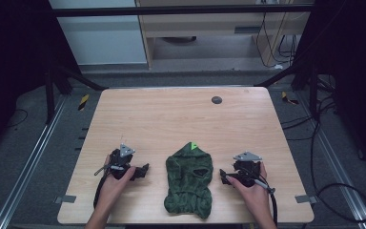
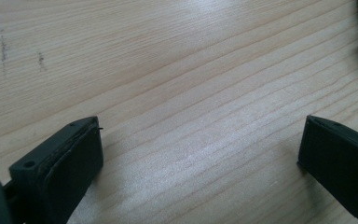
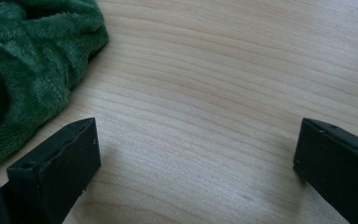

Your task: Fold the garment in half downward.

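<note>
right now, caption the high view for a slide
Green fleece garment on table between open left gripper and right gripper.

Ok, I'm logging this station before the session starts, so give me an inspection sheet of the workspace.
Surface: wooden table, bare, faint dark marks in the left gripper view.
Job's things: green fleece garment, crumpled, near the front edge between the grippers.
Clutter: small dark disc near the far edge.
Grippers: left gripper and right gripper both open, holding nothing, apart from the garment.
Cables: one trails from each gripper; loose cables on the floor at right.
Surroundings: black frame, grey floor, cabinet behind.
</note>
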{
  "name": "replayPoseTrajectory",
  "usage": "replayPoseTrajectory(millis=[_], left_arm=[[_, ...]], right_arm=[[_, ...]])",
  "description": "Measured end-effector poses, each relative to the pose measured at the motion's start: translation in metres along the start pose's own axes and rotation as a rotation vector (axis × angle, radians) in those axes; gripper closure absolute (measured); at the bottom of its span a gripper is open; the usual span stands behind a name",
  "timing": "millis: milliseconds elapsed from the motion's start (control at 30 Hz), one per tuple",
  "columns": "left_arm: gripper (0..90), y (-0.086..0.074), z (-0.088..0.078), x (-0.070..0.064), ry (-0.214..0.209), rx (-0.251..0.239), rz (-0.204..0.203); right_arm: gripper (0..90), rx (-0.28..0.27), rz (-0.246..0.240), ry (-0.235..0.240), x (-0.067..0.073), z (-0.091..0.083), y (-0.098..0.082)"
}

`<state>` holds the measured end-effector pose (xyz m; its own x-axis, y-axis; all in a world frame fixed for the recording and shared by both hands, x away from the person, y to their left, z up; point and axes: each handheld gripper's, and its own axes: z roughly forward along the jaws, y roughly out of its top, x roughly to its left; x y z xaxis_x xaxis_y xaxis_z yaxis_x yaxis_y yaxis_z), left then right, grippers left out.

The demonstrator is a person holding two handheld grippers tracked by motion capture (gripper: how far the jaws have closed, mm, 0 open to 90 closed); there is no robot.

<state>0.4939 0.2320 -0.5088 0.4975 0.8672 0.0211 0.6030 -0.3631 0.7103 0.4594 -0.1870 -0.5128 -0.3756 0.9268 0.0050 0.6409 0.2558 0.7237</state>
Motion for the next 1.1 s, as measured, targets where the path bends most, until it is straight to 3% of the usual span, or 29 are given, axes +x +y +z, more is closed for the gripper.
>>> replayPoseTrajectory(millis=[433, 533, 567, 600, 633, 667, 733, 933, 1100], left_arm=[[0.0, 0.001, 0.001, 0.0, -0.01, -0.003, 0.013], [3.5, 0.003, 0.001, -0.001, -0.021, -0.002, 0.03], [3.5, 0.004, 0.001, -0.002, -0.026, -0.006, 0.029], [9.8, 0.004, 0.001, -0.003, -0.032, -0.01, 0.036], [10.9, 0.005, 0.0, -0.004, -0.037, -0.009, 0.04], [10.9, 0.006, 0.0, -0.005, -0.048, -0.009, 0.035], [15.1, 0.009, -0.001, -0.007, -0.083, -0.018, 0.033], [20.8, 0.021, -0.002, -0.011, -0.13, -0.013, 0.054], [26.3, 0.037, 0.002, -0.015, -0.176, -0.001, 0.07]], right_arm=[[3.4, -0.005, -0.01, 0.006, 0.0, 0.0, 0.001], [14.2, -0.032, -0.016, 0.003, -0.001, -0.001, 0.0], [14.2, -0.032, -0.016, 0.003, -0.001, -0.001, 0.0], [18.4, -0.04, -0.018, 0.005, -0.001, -0.002, 0.0], [28.6, -0.053, -0.026, 0.012, 0.0, -0.003, 0.0], [28.6, -0.053, -0.026, 0.012, 0.0, -0.003, 0.0], [41.5, -0.046, -0.043, 0.026, 0.002, -0.005, 0.002], [50.8, -0.01, -0.061, 0.086, 0.009, -0.006, 0.011], [60.5, -0.001, -0.092, 0.148, 0.011, -0.007, 0.033]])
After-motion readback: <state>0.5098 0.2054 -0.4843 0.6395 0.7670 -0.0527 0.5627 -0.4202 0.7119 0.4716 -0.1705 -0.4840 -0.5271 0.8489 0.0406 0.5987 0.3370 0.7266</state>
